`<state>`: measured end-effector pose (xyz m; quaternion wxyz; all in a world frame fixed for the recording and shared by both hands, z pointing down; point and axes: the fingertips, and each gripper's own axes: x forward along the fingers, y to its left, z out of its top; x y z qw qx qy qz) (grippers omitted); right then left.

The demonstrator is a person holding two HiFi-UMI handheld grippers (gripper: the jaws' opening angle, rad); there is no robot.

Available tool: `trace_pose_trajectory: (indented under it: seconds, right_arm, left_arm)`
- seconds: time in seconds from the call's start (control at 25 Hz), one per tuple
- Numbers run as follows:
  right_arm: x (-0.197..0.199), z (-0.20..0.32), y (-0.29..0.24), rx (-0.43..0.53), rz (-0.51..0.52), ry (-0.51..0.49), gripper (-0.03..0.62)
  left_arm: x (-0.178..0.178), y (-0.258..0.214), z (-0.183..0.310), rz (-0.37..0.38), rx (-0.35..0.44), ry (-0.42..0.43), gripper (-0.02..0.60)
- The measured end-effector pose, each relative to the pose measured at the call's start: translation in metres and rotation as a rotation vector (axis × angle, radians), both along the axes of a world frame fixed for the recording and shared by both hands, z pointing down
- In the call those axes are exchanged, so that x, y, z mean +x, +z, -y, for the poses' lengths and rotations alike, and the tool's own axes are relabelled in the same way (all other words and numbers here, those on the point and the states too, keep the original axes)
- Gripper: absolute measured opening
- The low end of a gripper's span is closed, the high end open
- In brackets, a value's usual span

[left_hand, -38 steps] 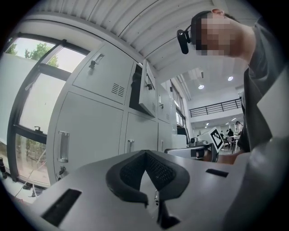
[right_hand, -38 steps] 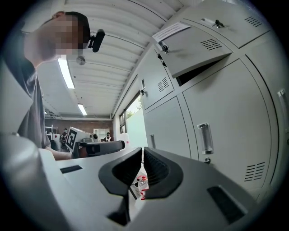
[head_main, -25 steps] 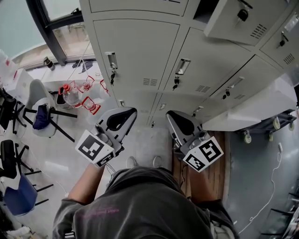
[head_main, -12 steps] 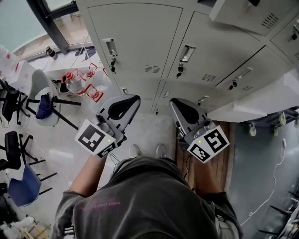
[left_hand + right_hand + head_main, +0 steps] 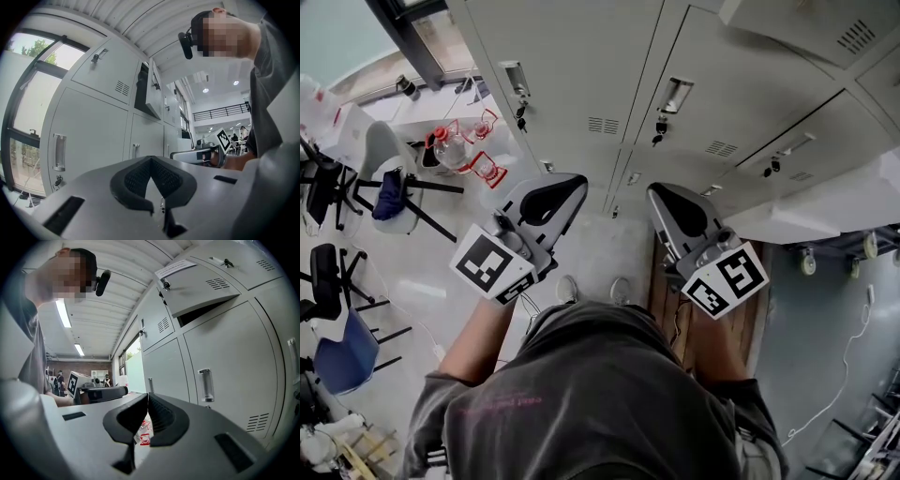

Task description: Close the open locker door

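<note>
Locker door (image 5: 201, 284) — matt painted metal

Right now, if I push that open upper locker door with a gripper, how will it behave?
The open locker door looks like thin sheet metal with vent slots, so it is probably light and stiff. It hangs ajar, so a push should likely swing it shut rather than slide it. Its painted face looks smooth; a pushing contact may slip.

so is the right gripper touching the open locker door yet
No: the right gripper has its jaws together on nothing, and the open locker door stands ajar high above it.
</note>
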<state>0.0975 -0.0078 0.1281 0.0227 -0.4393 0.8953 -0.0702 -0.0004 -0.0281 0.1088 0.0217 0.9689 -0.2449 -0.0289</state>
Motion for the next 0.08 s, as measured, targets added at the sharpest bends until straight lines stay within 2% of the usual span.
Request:
trace_pose_trajectory:
  seconds: [0.08]
  right_arm:
    - [0.0053, 0.0014, 0.0000, 0.001, 0.002, -0.004, 0.023]
  left_arm:
    - [0.0046, 0.0002, 0.0011, 0.000, -0.001, -0.006, 0.008]
